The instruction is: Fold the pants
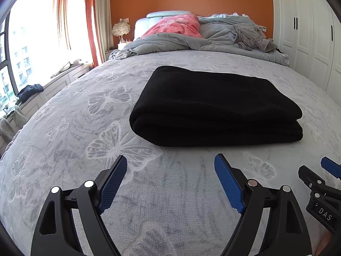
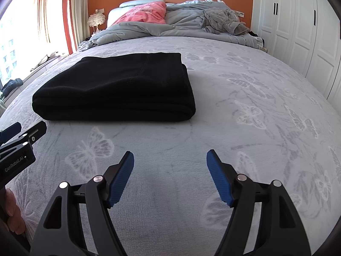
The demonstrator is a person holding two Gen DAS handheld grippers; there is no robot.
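Black pants (image 1: 215, 106) lie folded into a thick rectangle on the grey butterfly-print bedspread (image 1: 74, 128). In the right wrist view the pants (image 2: 119, 89) lie ahead to the left. My left gripper (image 1: 171, 162) is open and empty, a short way in front of the pants' near edge. My right gripper (image 2: 170, 157) is open and empty, in front of and to the right of the pants. The right gripper also shows at the right edge of the left wrist view (image 1: 319, 181), and the left gripper at the left edge of the right wrist view (image 2: 23, 134).
A rumpled grey duvet (image 1: 202, 40), a pink pillow (image 1: 177, 26) and a grey garment (image 1: 251, 35) lie at the head of the bed. White wardrobe doors (image 1: 309, 32) stand to the right. A window with orange curtains (image 1: 64, 10) and a sill is on the left.
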